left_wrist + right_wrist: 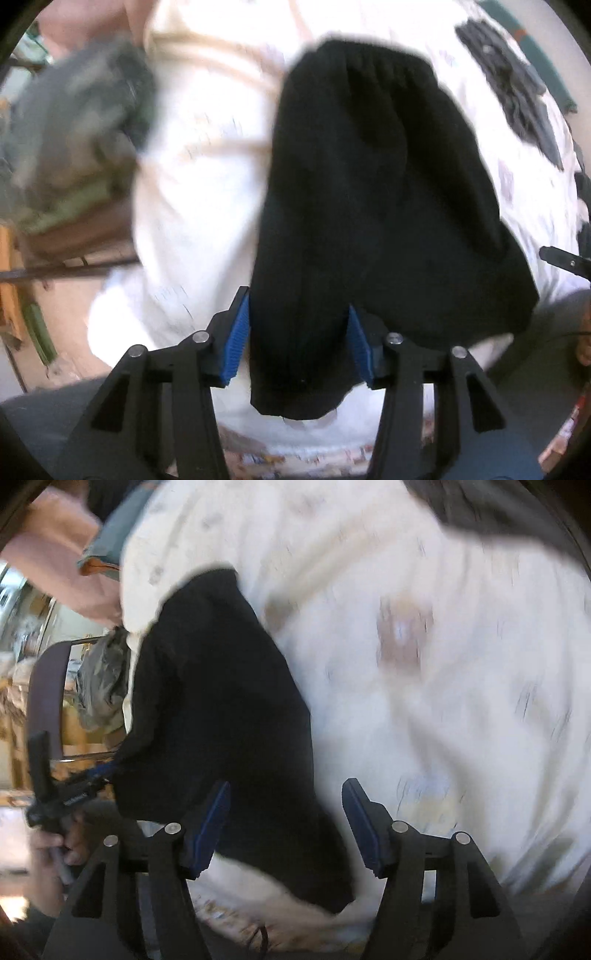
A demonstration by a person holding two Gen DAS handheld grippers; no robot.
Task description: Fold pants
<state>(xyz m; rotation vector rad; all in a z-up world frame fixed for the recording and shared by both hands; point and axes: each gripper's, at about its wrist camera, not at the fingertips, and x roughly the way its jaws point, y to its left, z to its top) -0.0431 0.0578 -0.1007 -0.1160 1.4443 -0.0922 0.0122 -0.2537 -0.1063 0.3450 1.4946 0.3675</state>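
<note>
**Pants laid flat on the bed, both grippers let go**

Blue pads of the left gripper (299, 339) stand apart on either side of the near end of the black pants (369, 192), and I see no pinch on the cloth; the jaws look parted around it rather than clamped. From that end the pants run away across the white bedsheet (207, 155), with a gathered, waistband-like edge at the far end. They look already doubled lengthwise, one leg over the other, though the blur and the dark cloth hide any seam, so I judge that with caution.

Over at the right gripper (286, 827), the jaws also stand wide apart, with a corner of the pants lying between and below them, untouched by either pad.

A grey garment (517, 88) lies well apart from the pants, near the sheet's far edge.

Judging from this, the first fold seems done and released; the cross folds that bring the near end toward the gathered end appear still to come.
</note>
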